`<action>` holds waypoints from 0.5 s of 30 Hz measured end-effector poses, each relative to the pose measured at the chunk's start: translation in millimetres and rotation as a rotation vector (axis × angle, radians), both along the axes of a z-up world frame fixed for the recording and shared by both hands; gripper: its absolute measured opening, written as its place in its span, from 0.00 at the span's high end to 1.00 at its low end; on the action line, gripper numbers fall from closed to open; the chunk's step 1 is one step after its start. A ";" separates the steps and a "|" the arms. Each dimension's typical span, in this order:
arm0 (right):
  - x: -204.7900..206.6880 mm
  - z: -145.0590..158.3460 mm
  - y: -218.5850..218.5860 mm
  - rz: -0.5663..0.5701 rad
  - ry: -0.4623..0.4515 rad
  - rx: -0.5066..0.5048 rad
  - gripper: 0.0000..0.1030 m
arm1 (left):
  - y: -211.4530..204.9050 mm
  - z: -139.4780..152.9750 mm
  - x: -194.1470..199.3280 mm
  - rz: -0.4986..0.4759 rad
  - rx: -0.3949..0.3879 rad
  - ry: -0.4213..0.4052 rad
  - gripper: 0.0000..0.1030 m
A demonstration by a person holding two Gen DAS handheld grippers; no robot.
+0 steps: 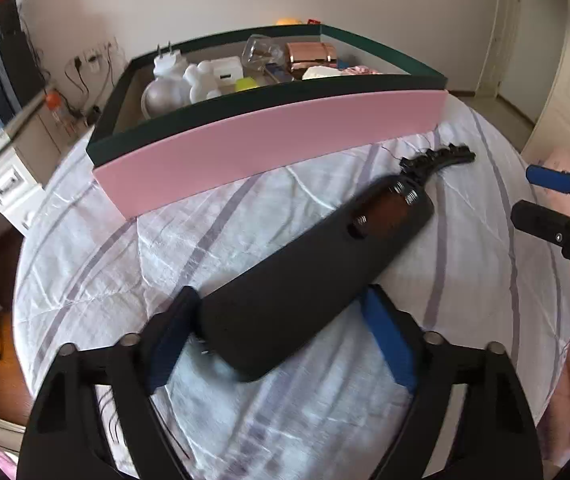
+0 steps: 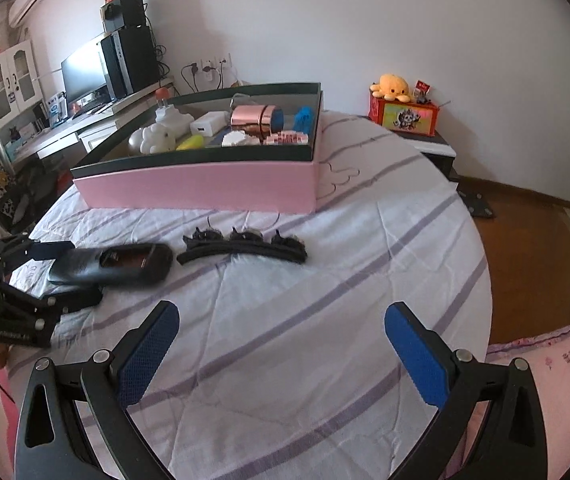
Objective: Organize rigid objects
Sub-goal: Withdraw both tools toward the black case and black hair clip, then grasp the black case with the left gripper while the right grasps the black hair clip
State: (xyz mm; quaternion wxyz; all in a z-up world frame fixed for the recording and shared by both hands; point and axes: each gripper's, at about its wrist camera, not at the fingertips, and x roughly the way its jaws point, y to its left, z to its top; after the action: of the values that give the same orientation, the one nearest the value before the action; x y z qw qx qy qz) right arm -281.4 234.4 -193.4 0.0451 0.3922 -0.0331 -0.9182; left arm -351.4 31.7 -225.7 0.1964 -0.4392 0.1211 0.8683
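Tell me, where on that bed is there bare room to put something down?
Bare sheet lies between the right tongs and the black hair clip, and right of the clip. The pink box is crowded. The left tongs straddle the black case.

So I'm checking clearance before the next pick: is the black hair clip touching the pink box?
Apart. The right wrist view shows striped sheet between the black hair clip and the pink box.
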 end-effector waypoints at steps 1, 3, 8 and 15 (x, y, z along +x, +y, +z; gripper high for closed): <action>1.9 -1.4 0.8 0.000 -0.003 -0.002 0.00 | 2.0 0.6 4.0 0.009 -0.002 0.003 0.28; 3.3 -3.4 1.2 0.001 -0.006 -0.005 0.00 | 4.4 1.4 10.5 0.034 -0.002 0.006 0.33; 6.9 -6.4 4.1 0.007 -0.008 -0.027 0.00 | 13.8 4.5 33.8 0.016 -0.026 0.009 0.48; 5.9 -11.0 3.8 0.008 -0.010 -0.045 0.00 | 29.5 6.0 24.3 -0.020 0.004 -0.007 0.29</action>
State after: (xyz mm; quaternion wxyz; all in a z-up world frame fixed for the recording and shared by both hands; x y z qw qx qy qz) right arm -275.5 238.2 -204.4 0.0573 0.3957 -0.0525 -0.9151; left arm -327.1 61.1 -219.7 0.2067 -0.4406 0.1230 0.8649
